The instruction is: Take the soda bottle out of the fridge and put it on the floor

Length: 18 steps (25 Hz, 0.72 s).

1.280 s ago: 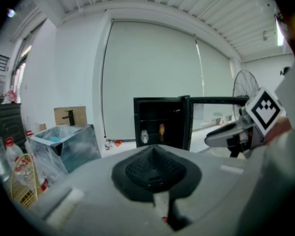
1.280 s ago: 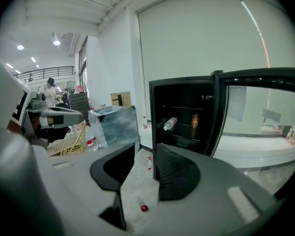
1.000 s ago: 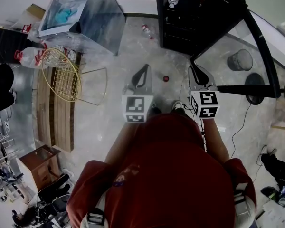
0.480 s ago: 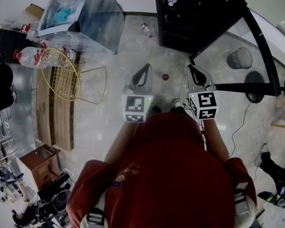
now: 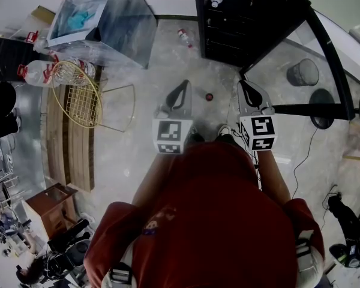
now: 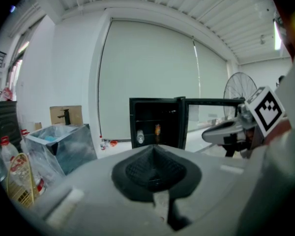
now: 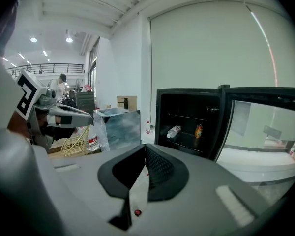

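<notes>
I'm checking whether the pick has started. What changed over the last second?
The right gripper closed its jaws on nothing; it is now shut and empty. The left gripper stayed shut, both still short of the open fridge, and the bottle still lies on its shelf.

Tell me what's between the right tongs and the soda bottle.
Only bare floor, per the head view. The right tongs face the soda bottle in the open fridge unblocked; the red cap lies left of that line.
</notes>
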Each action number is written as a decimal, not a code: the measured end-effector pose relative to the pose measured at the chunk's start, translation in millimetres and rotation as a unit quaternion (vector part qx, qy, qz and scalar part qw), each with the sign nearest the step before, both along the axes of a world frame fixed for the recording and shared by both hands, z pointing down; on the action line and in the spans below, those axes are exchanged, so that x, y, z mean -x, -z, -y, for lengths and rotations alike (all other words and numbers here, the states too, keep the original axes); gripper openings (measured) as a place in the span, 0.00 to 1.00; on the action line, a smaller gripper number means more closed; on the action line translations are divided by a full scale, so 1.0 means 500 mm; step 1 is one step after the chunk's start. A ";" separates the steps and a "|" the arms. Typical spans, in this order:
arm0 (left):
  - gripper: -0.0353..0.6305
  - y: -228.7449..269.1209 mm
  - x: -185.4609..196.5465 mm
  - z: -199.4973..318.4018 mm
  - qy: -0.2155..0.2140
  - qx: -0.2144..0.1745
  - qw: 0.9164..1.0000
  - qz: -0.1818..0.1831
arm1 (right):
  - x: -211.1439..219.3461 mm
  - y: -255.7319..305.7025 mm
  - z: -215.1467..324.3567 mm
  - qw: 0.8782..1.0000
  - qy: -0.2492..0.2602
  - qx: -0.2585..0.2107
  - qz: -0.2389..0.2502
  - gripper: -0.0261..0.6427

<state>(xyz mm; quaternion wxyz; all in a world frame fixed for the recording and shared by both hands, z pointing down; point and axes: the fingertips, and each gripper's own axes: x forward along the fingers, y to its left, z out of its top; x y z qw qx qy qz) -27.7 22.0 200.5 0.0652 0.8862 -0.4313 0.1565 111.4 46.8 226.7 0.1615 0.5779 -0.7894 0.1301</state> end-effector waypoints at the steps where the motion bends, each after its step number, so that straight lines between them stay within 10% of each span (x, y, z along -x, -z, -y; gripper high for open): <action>1: 0.05 0.000 0.000 0.002 0.000 0.000 1.000 0.001 | -0.001 0.002 0.002 1.000 -0.002 -0.002 0.000 0.04; 18: 0.05 -0.021 -0.006 0.011 0.016 0.007 1.000 -0.002 | -0.041 -0.006 0.013 0.999 -0.033 -0.012 0.026 0.04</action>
